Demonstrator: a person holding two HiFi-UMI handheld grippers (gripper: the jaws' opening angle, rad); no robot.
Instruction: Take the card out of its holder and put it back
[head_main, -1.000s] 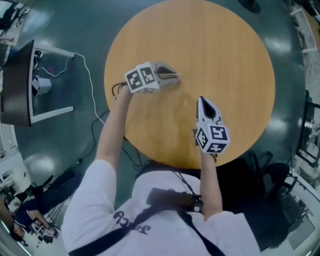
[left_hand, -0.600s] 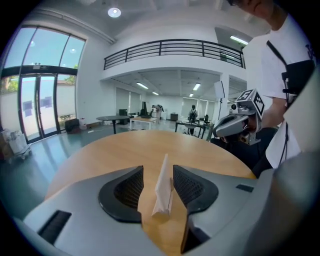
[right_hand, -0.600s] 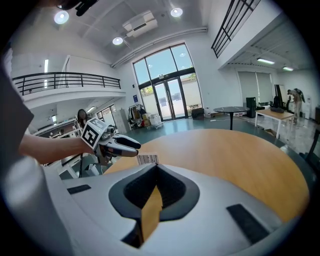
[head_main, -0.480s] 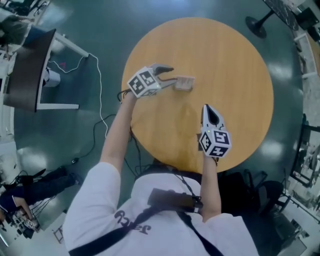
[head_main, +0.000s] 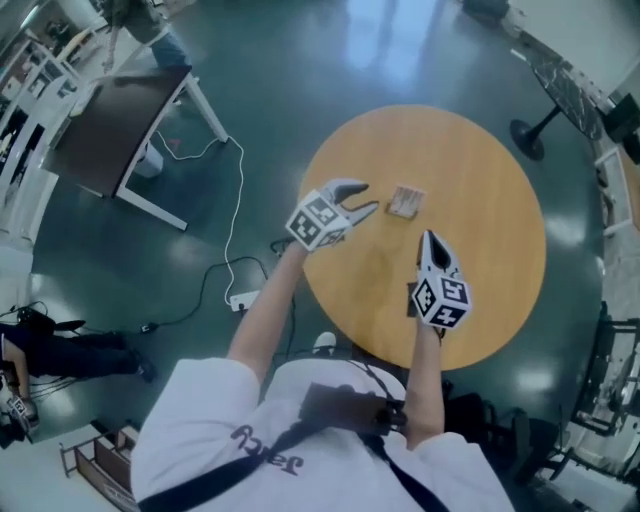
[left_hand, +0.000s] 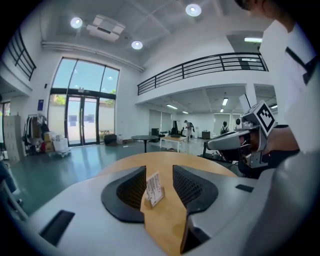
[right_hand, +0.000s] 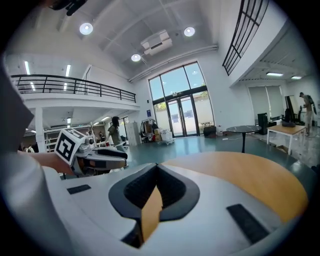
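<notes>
Card (left_hand: 155, 188) upright in its holder (left_hand: 150, 202), mid-table (head_main: 480, 160); its printed face shows only in the left gripper view. Left gripper (head_main: 368, 197): jaws just opened, empty. Right gripper (head_main: 428, 237): clenched, empty.

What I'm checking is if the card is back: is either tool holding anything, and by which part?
Nothing is held. The left tool, its jaws just opened, is clear of the card in its holder; the right tool is shut, empty.
</notes>
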